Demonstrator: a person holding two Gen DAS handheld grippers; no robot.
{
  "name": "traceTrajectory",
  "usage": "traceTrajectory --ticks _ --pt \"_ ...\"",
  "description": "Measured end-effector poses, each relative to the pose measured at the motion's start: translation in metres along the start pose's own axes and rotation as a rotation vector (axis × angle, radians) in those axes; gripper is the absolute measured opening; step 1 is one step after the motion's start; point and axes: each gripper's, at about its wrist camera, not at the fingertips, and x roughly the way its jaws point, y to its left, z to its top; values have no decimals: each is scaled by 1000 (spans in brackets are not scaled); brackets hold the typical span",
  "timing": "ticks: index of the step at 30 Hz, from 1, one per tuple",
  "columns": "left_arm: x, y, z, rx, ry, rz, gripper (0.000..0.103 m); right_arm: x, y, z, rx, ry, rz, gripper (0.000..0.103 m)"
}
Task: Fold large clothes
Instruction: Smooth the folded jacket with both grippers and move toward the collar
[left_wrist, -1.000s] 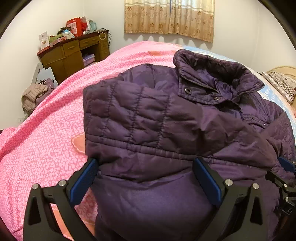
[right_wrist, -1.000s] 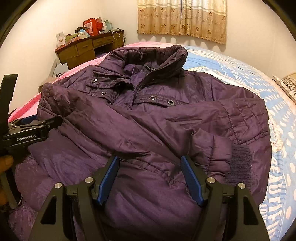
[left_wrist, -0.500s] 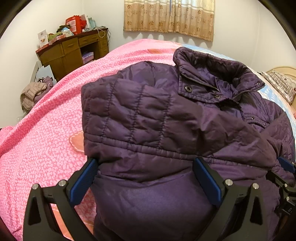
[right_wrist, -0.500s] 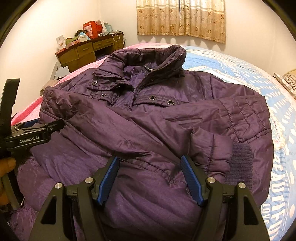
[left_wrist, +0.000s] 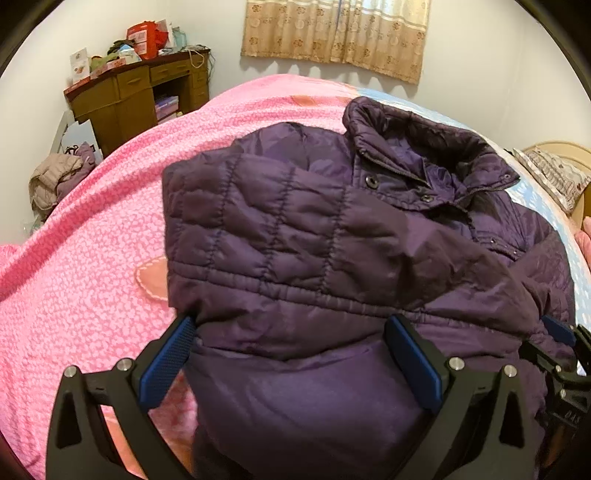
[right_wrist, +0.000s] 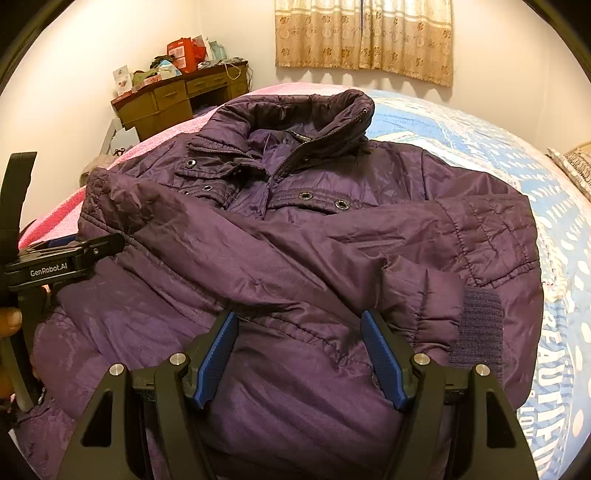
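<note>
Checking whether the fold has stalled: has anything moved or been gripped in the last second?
Nothing visibly changed. The purple jacket lies on the bed with both sleeves crossed over its front, as before. The left gripper and right gripper keep their jaws apart over the jacket's lower part, neither pinching fabric.

Item count: bed area and surroundings.
One purple jacket (right_wrist: 295, 240) with two sleeves folded across its front; two tongs, the left tongs (left_wrist: 291, 354) and the right tongs (right_wrist: 303, 350), each with two blue pads; one bed (left_wrist: 92, 258) carrying two covers, one pink and one blue (right_wrist: 480, 147); one wooden desk (left_wrist: 136, 99); one curtain (right_wrist: 364, 37); one heap of clothes (left_wrist: 55, 177) on the floor.
</note>
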Motion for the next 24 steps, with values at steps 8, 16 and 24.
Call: traceTrajectory --ticks 8,16,24 --pt "-54 9 46 63 -102 -52 103 -39 -22 45 17 -67 122 71" --pt "-39 -15 103 109 -109 -77 103 -11 -41 89 -25 -29 87 70" --pt "8 -39 151 147 -28 -80 103 7 -86 147 70 -46 76 70"
